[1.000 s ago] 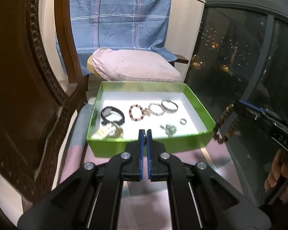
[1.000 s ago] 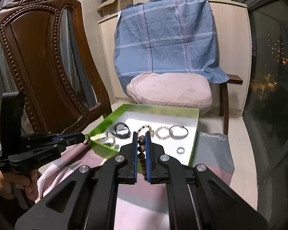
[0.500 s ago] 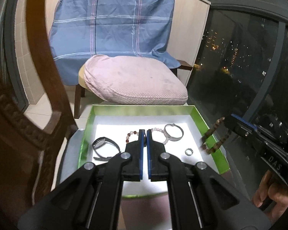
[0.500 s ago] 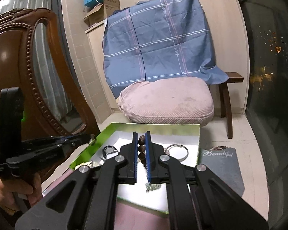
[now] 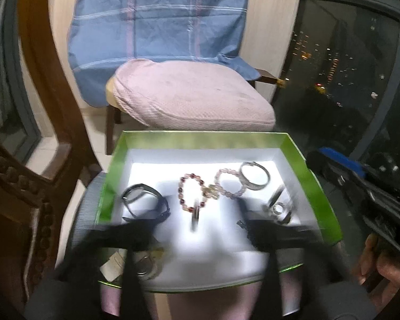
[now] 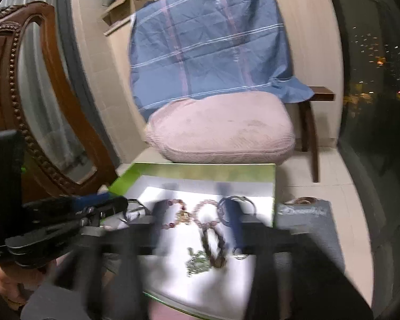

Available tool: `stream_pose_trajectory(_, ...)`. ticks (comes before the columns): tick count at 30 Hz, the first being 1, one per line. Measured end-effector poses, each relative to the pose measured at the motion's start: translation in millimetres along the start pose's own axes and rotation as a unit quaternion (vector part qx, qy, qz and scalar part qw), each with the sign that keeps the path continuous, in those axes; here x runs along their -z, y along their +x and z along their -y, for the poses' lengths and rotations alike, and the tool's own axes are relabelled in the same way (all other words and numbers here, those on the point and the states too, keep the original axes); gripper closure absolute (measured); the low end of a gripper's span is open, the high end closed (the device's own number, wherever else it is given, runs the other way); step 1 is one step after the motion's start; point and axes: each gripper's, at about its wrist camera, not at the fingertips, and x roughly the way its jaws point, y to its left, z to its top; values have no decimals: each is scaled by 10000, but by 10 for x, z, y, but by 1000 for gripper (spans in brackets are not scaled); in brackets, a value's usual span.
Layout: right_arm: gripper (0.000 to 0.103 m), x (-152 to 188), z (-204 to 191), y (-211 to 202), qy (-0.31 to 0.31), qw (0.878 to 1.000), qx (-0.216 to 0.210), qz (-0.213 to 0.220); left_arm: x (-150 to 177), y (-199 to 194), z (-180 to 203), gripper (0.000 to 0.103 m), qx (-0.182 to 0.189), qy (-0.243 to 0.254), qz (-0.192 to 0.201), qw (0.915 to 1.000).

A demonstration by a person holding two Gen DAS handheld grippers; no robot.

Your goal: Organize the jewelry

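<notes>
While both views smear with motion blur, the green box (image 5: 112,184) fills the lower centre of the frame, holding a dark watch (image 5: 144,204), beaded bracelets (image 5: 192,193) and a silver bangle (image 5: 254,178). Right claw (image 6: 200,229) spread, dark bead strand (image 6: 213,248) lying in the box; left claw (image 5: 200,226) looks spread.

A home, likely a high-rise apartment at night. A carved wooden chair back (image 6: 26,101) stands at the left. Another chair holds a pink cushion (image 6: 221,128) with a blue checked cloth (image 6: 210,45) draped over its back. The floor is pale tile (image 6: 330,176). Cardboard boxes (image 6: 130,2) sit atop a cabinet. A large dark window (image 5: 333,80) shows distant city lights.
</notes>
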Motion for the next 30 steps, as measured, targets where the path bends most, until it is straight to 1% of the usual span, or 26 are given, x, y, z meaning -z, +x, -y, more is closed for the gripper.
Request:
stream_pose_trajectory(1, 30, -1, 0, -56, 6, 9998, 110, 157, 6, -58, -1, 8, -153, -7, 191, 9997)
stream_pose_trajectory(2, 27, -13, -13, -150, -27, 9991, 204, 373, 4, -107, 6, 8, -213, 21, 311, 9993)
stream_pose_trajectory(3, 26, -28, -27, -207, -71, 9985, 239, 485, -7, -145, 21, 8, -172, 90, 314, 9993)
stream_pose_trajectory(5, 17, -55, -37, -384, -103, 9960, 361, 809, -23, -249, 37, 8, -178, 142, 390, 9990)
stream_pose_trajectory(6, 16, -60, -24, -452, -81, 9948, 408, 934, -24, -293, 43, 8, -198, 152, 428, 9988)
stream_pose_trajectory(8, 9, -70, 8, -609, 1, 9923, 508, 1126, -13, -423, 50, 7, -293, 184, 506, 9981)
stream_pose_trajectory(9, 5, -79, 27, -654, 34, 9919, 550, 1146, -2, -490, 52, 7, -322, 200, 551, 9978)
stream_pose_trajectory(10, 3, -88, 50, -708, 89, 9915, 594, 1158, 10, -541, 58, 7, -334, 220, 573, 9976)
stream_pose_trajectory(13, 3, -87, 83, -839, 271, 9921, 676, 1019, 68, -769, 89, 7, -375, 314, 630, 9968)
stream_pose_trajectory(16, 3, -45, 62, -978, 462, 9936, 706, 758, 166, -1034, 114, 5, -372, 395, 738, 9958)
stream_pose_trajectory(17, 3, -29, 46, -1015, 522, 9940, 714, 646, 188, -1117, 125, 4, -391, 409, 749, 9956)
stream_pose_trajectory(20, 3, 73, -38, -1127, 659, 9954, 684, 84, 227, -1368, 152, 4, -333, 353, 741, 9961)
stream_pose_trajectory(22, 3, 127, -106, -1174, 647, 9951, 739, -102, 261, -1490, 160, 4, -292, 316, 797, 9959)
stream_pose_trajectory(26, 3, 235, -228, -1339, 403, 9957, 812, -169, 352, -1681, 168, 4, -278, 284, 793, 9961)
stream_pose_trajectory(29, 3, 323, -264, -1493, 274, 9957, 880, -93, 548, -1782, 118, 4, -275, 184, 708, 9969)
stream_pose_trajectory(30, 3, 379, -267, -1547, 252, 9951, 946, -133, 611, -1797, 105, 4, -251, 137, 640, 9975)
